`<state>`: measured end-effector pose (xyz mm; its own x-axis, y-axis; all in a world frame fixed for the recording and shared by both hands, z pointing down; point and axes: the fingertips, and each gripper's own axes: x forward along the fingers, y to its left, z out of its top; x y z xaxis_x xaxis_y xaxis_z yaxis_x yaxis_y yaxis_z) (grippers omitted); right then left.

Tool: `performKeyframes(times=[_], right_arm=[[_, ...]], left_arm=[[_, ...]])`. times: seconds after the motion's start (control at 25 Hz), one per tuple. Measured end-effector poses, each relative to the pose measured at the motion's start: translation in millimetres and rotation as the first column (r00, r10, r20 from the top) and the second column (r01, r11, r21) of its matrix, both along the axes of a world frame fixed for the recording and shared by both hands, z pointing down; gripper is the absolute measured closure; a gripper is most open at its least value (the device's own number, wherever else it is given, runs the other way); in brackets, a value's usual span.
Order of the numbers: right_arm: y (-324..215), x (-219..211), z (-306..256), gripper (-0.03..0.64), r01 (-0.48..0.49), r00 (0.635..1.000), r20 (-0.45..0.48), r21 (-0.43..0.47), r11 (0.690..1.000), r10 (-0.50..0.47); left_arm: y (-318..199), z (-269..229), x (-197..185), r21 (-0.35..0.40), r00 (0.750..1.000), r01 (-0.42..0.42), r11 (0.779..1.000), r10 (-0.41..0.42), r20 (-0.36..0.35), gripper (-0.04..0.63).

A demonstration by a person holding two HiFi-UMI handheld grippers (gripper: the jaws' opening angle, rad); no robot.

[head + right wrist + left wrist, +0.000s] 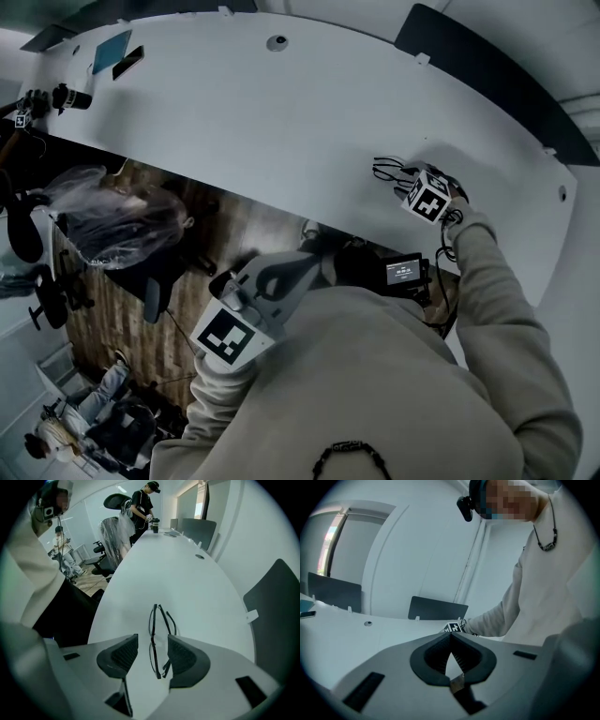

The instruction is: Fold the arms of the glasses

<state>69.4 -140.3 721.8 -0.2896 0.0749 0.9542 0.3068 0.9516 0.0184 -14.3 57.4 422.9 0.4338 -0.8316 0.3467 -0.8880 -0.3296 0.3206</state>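
Note:
A pair of thin black glasses (154, 634) lies on the white table (187, 583), seen edge-on in the right gripper view. One arm (171, 620) lies close along the frame. My right gripper (153, 641) points steeply down over them, open, with the frame between its pads and no pad touching it. In the head view the glasses (387, 172) show just left of the right gripper (412, 187). My left gripper (230, 286) is held off the table's near edge by my body. The left gripper (451, 637) is shut with nothing in it.
A phone (127, 62) and a blue card (111, 51) lie at the table's (281, 122) far left end, near a round grommet (277, 42). Dark chair backs (487, 70) line the far side. A plastic-covered office chair (112, 220) and other people are on the floor to the left.

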Motion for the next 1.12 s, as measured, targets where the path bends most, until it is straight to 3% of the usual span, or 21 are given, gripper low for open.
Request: performKeyframes(times=[0.2,0.36,0.52,0.6,0.8,0.96,1.12], right_arm=[[-12,3,-42,0.442,-0.121,0.987,0.109,-0.009,0.993,0.121],[-19,11,-87,0.443,-0.298,0.921,0.228,-0.110,0.948,0.316],[-19,23,-134,0.494,-0.392,0.833,0.330,-0.216,0.894,0.444],[-18,31,-157,0.569,-0.415,0.785,0.366,-0.290,0.862,0.500],[-16,53,-207,0.595,-0.430,0.658,0.443,-0.443,0.787,0.609],[-26,65,-246,0.595,-0.458,0.518,0.545,-0.475,0.751,0.660],[-29,84,-288,0.595,-0.459,0.419,0.622,-0.484,0.745,0.662]], left_arm=[[-18,-9,8,0.039,0.996,-0.084,0.996,0.084,0.009,0.591],[-34,-20,17,0.074,0.985,-0.167,0.983,0.163,0.061,0.591],[-57,-34,33,0.131,0.963,-0.260,0.957,0.246,0.112,0.591],[-69,-43,41,0.153,0.955,-0.290,0.945,0.275,0.113,0.591],[-99,-53,53,0.183,0.940,-0.332,0.926,0.308,0.146,0.591],[-133,-67,48,0.228,0.949,-0.314,0.922,0.298,0.103,0.591],[-156,-101,53,0.289,0.954,-0.292,0.912,0.297,0.026,0.591]])
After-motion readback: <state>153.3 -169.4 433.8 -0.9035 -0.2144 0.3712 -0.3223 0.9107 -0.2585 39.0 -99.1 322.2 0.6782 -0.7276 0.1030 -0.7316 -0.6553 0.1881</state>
